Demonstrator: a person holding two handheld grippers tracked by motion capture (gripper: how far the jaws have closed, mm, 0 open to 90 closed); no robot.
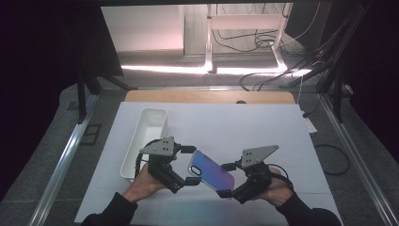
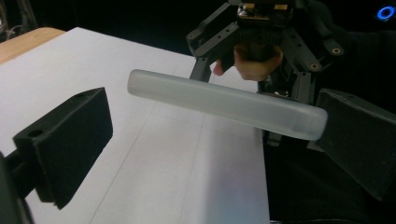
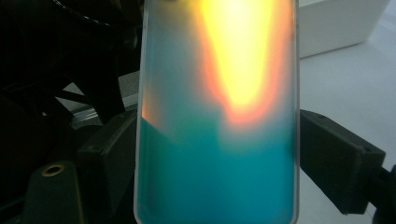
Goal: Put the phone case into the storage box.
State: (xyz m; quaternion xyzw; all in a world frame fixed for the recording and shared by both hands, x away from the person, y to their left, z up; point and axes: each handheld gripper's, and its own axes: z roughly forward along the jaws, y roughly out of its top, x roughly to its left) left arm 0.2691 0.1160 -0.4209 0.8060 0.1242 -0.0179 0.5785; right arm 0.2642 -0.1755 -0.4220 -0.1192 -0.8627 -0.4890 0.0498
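The phone case [image 1: 211, 170] was held above the table [image 1: 263, 127], clamped by the right gripper [image 1: 227, 180]. The left gripper [image 1: 189, 164] was spread wide around its far end. A slip was judged possible if released early.

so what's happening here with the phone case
A person at a white table holds a claw in each hand, with an iridescent phone case lifted between them. The right claw grips the case by its long edges near one end. The left claw is at the other end with its jaws spread; in the left gripper view one jaw touches the case's edge and the other stands clear, so it has not clamped. An empty white bin sits on the table at the left.
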